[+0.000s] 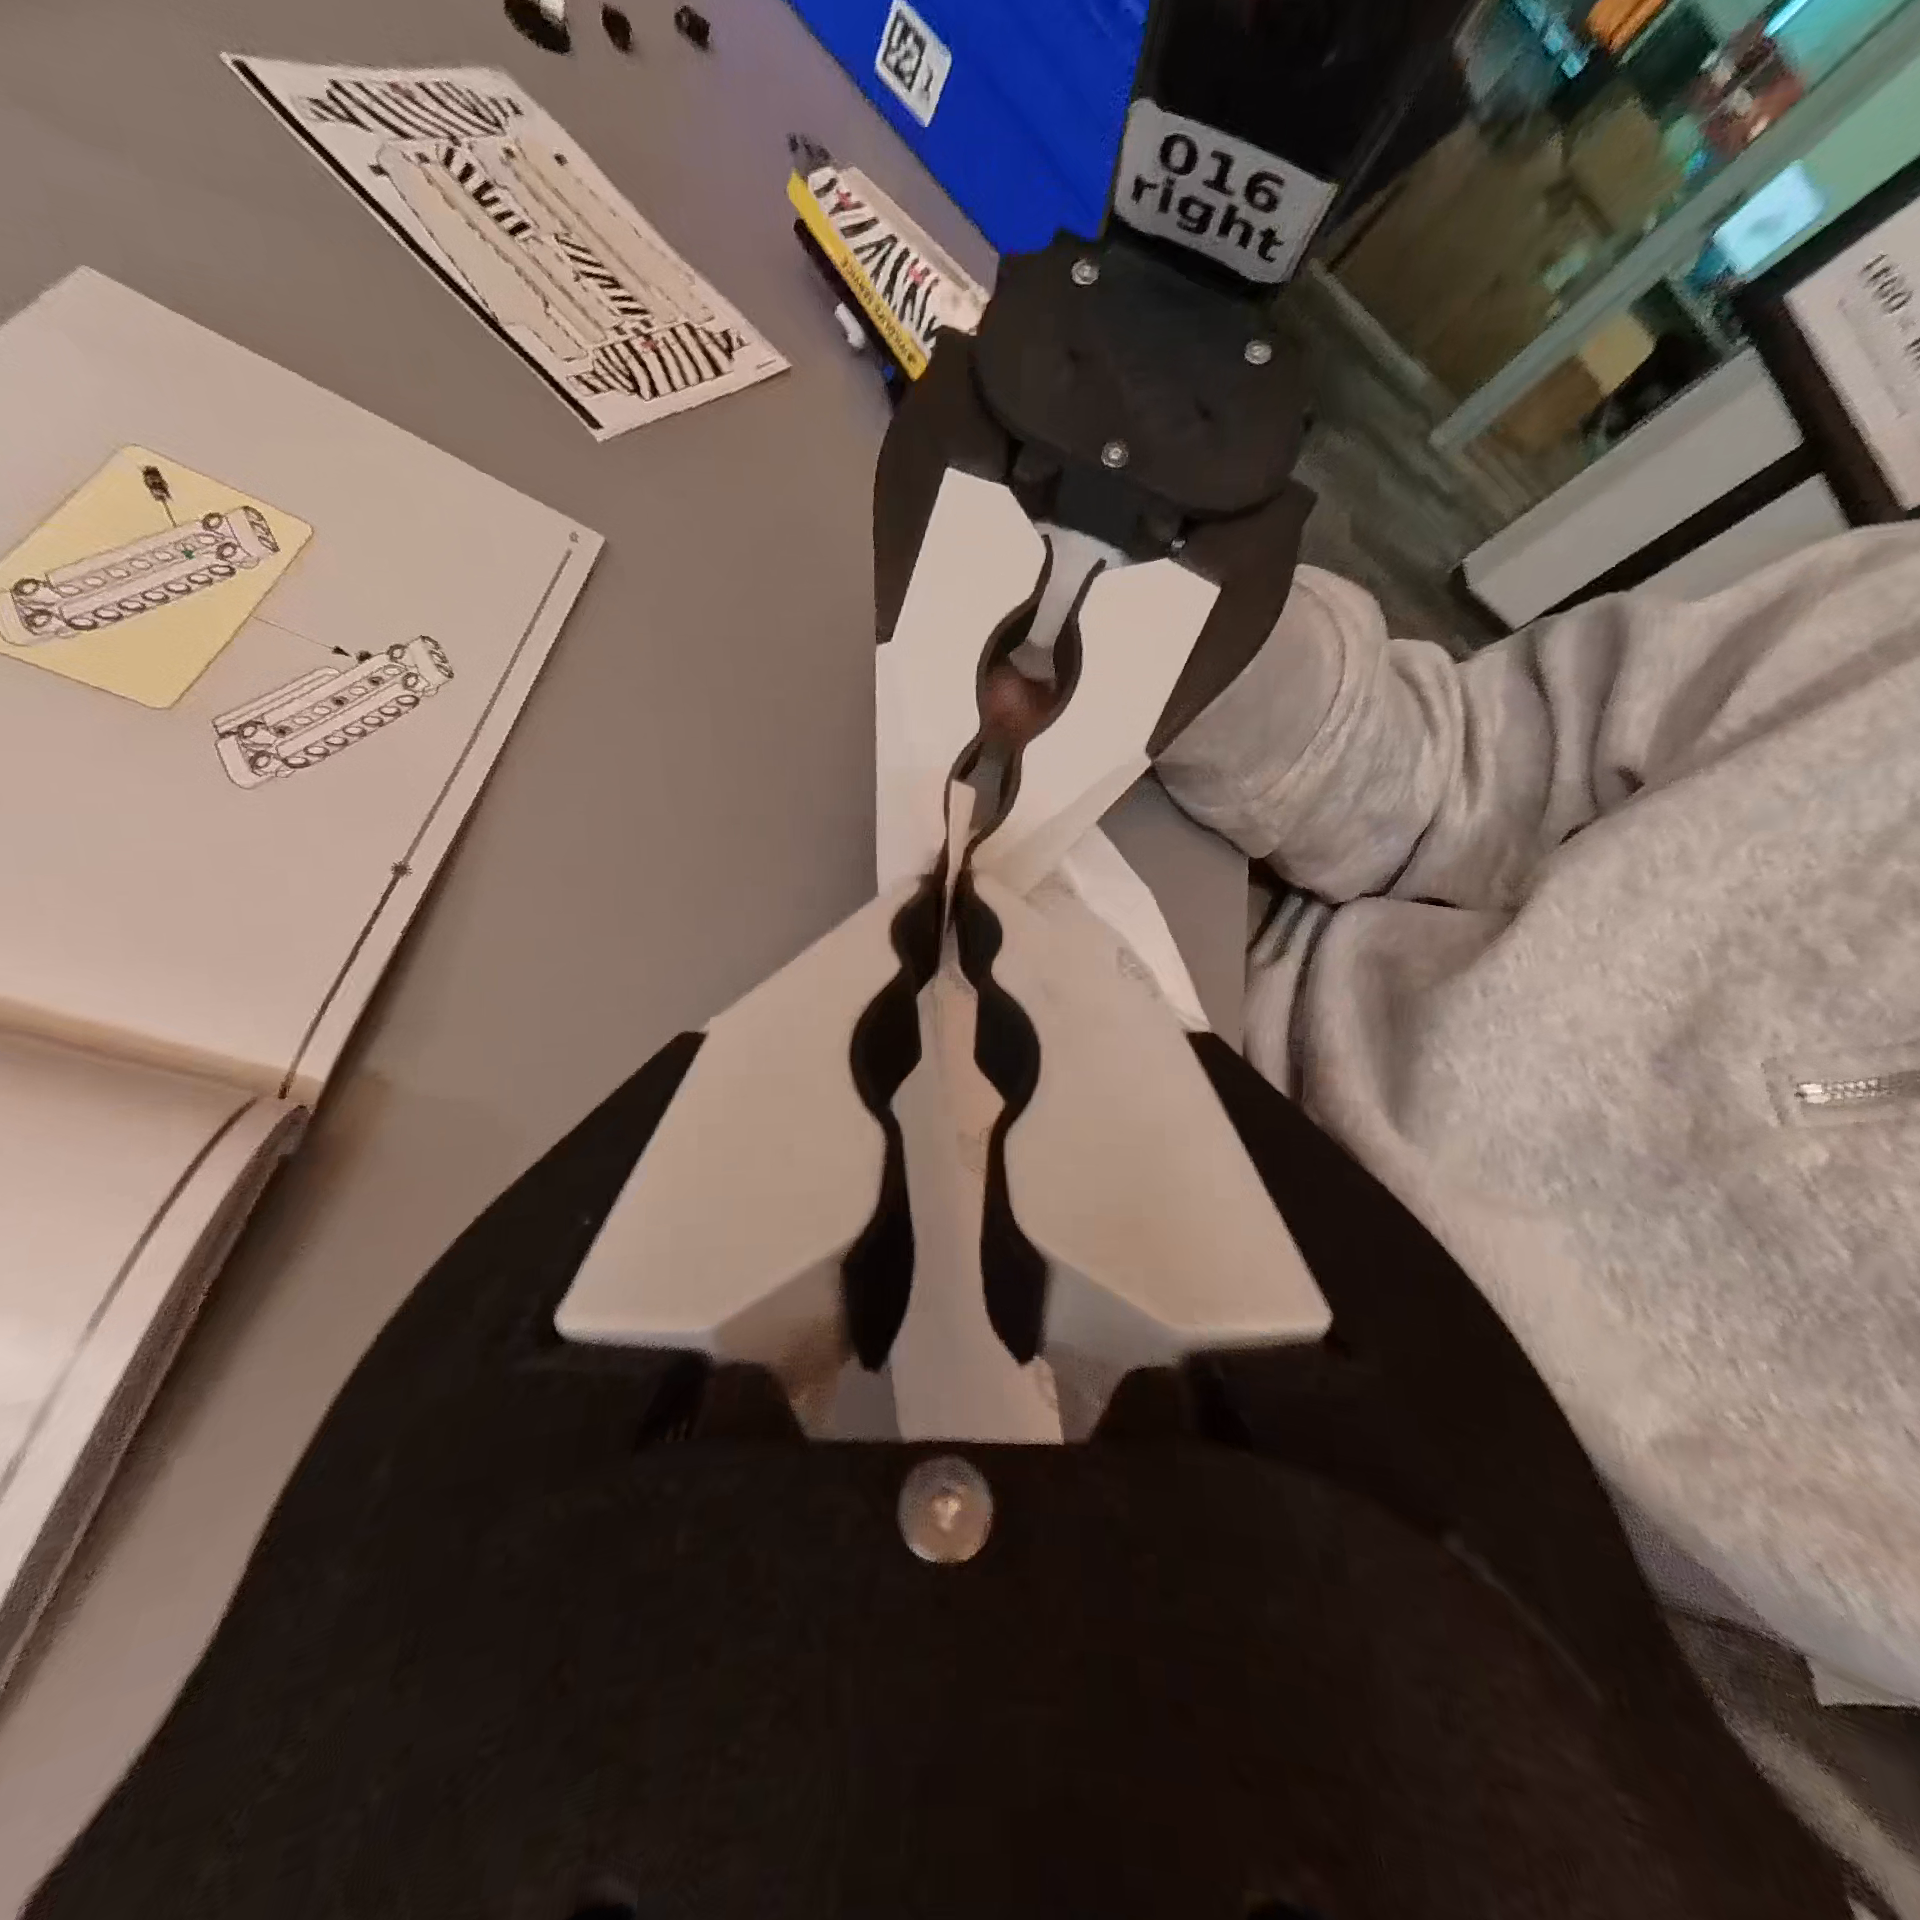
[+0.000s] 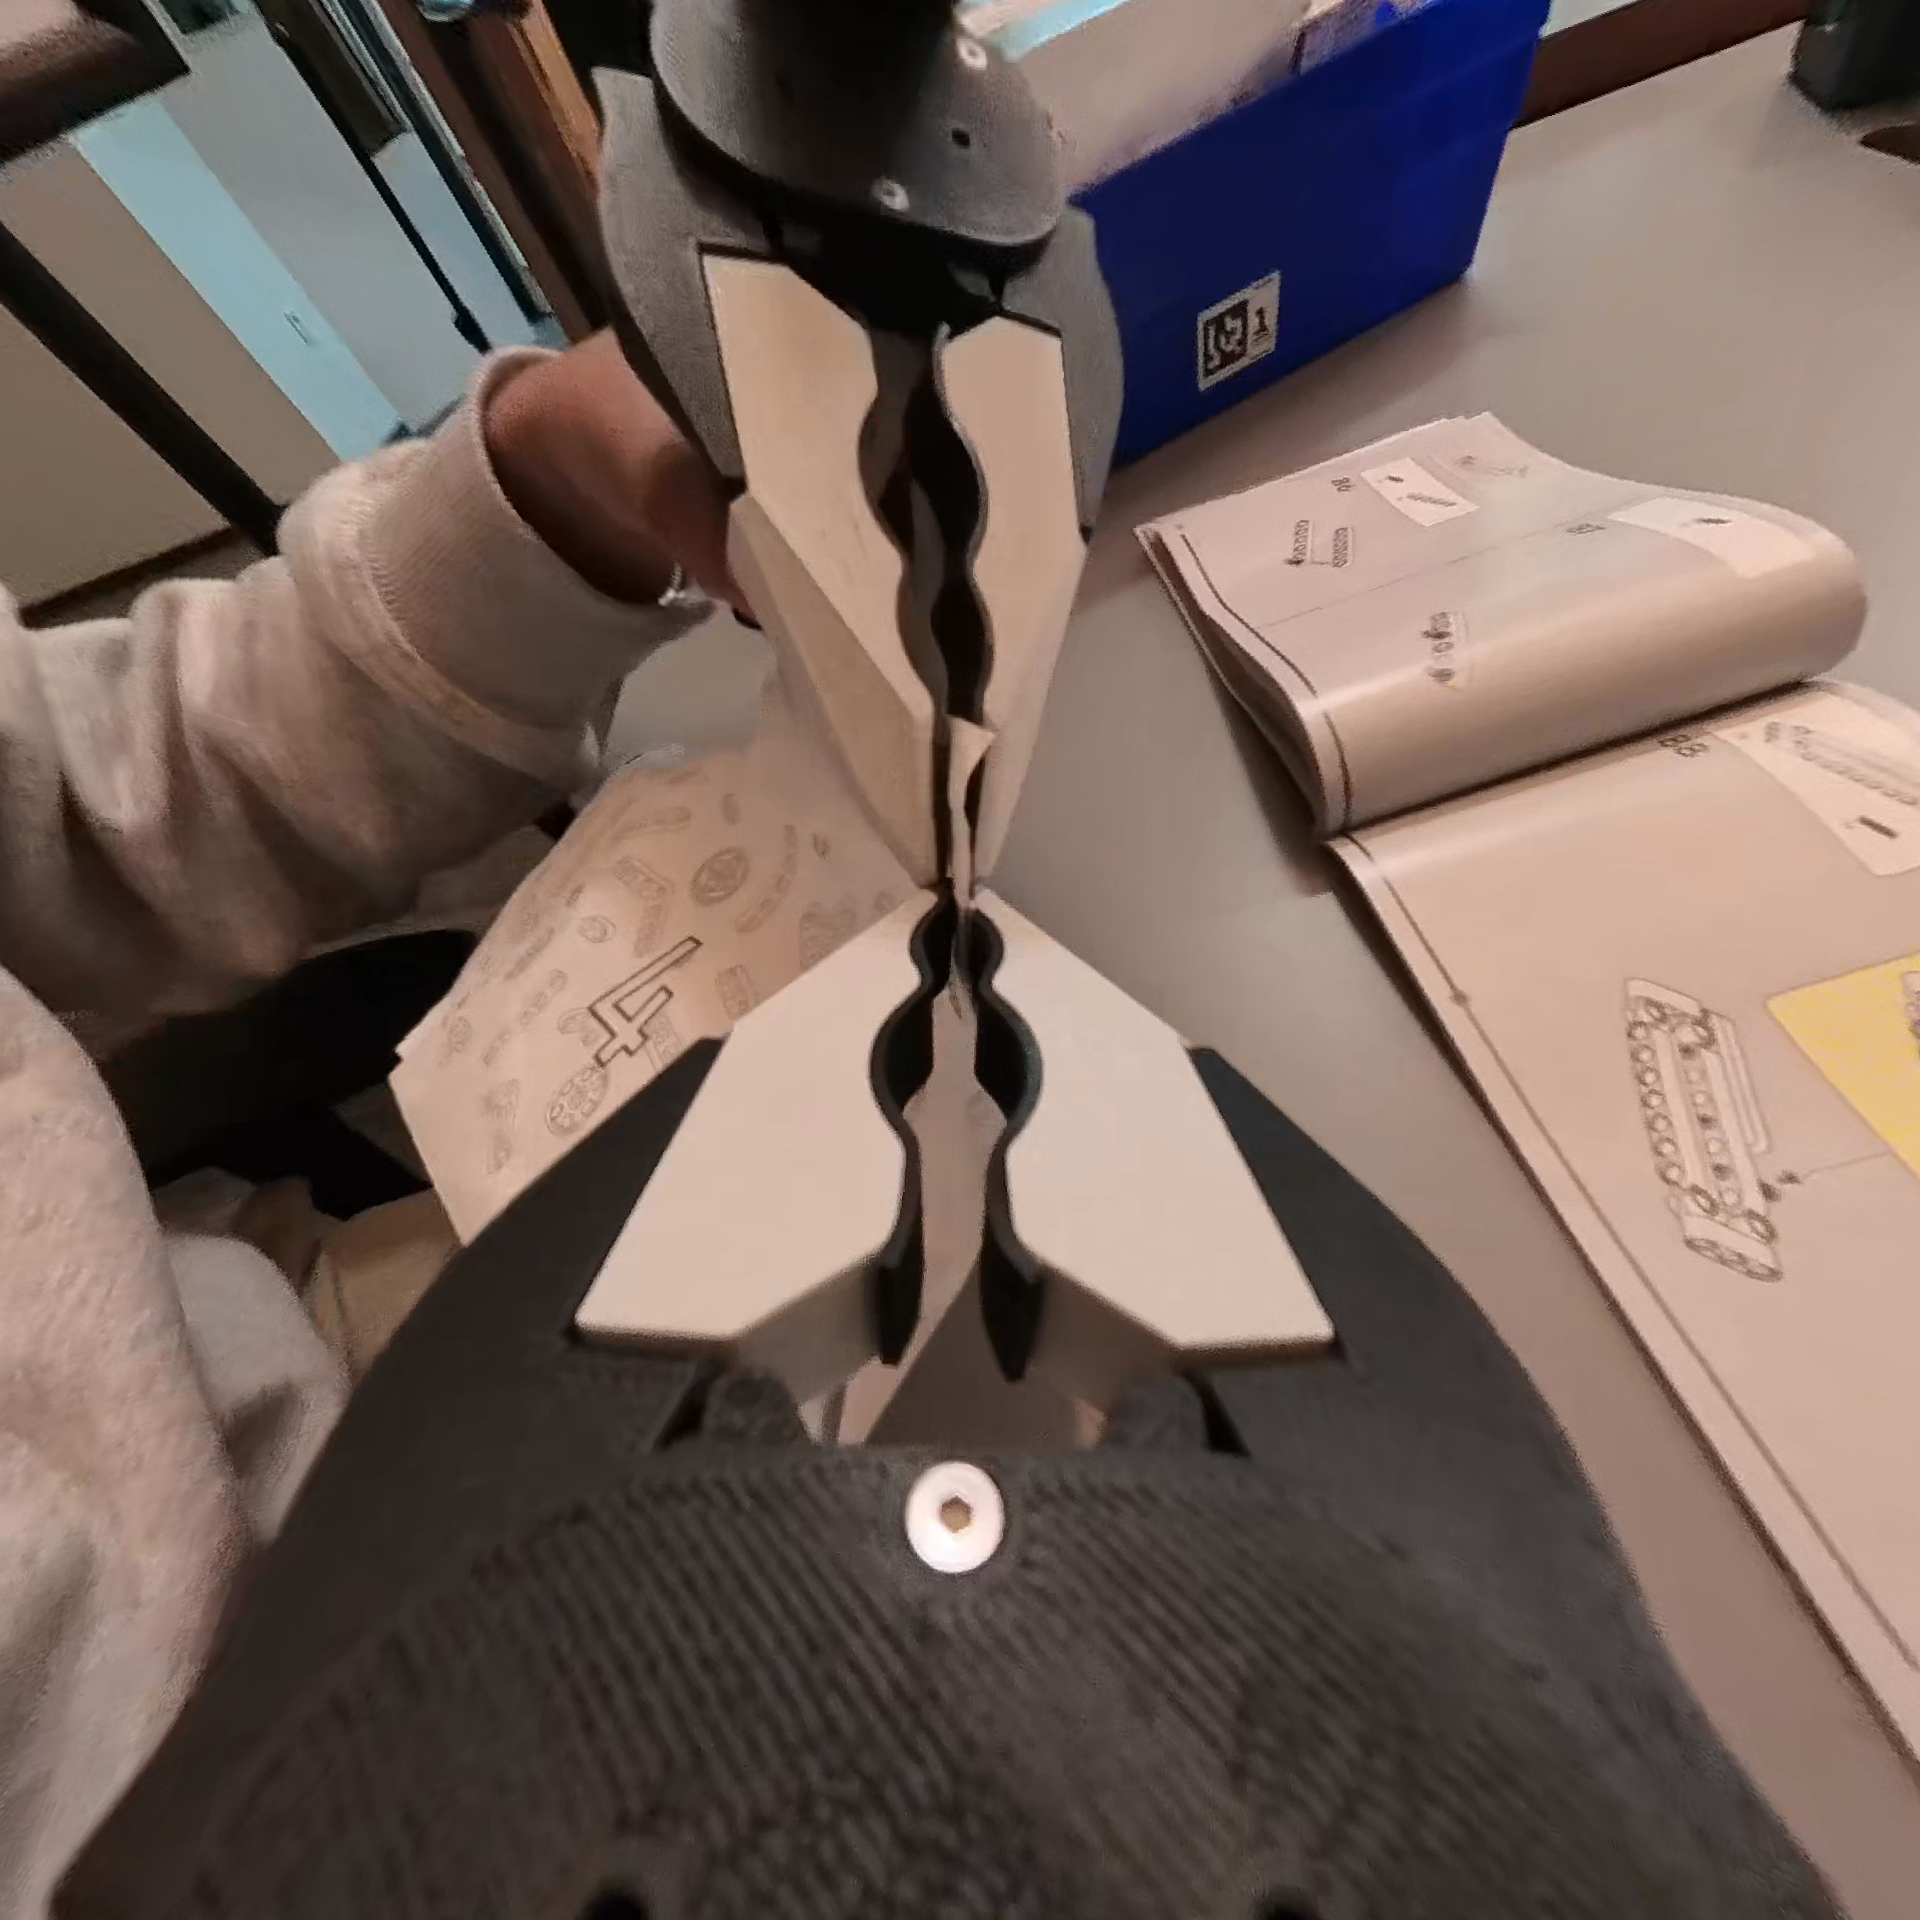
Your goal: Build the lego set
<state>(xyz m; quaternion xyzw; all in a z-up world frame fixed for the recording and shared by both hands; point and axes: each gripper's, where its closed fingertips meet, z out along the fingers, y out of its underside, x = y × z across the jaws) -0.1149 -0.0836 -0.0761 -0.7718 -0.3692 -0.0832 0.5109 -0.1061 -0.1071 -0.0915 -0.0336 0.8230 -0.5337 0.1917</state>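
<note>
Right wrist view: the right gripper (image 2: pixel 954 914) and the left gripper (image 2: pixel 961 831) meet tip to tip above the table's (image 2: pixel 1195 831) near edge, each closed narrow on the top edge of a white paper parts bag (image 2: pixel 582 997). The bag hangs below and left of the tips, toward the person's sleeve (image 2: pixel 260 675), its long axis running down and away from the pinch line. Equally near both grippers, it is likely to be torn open between them; the open instruction booklet (image 2: pixel 1558 935) lies well apart to the right.
</note>
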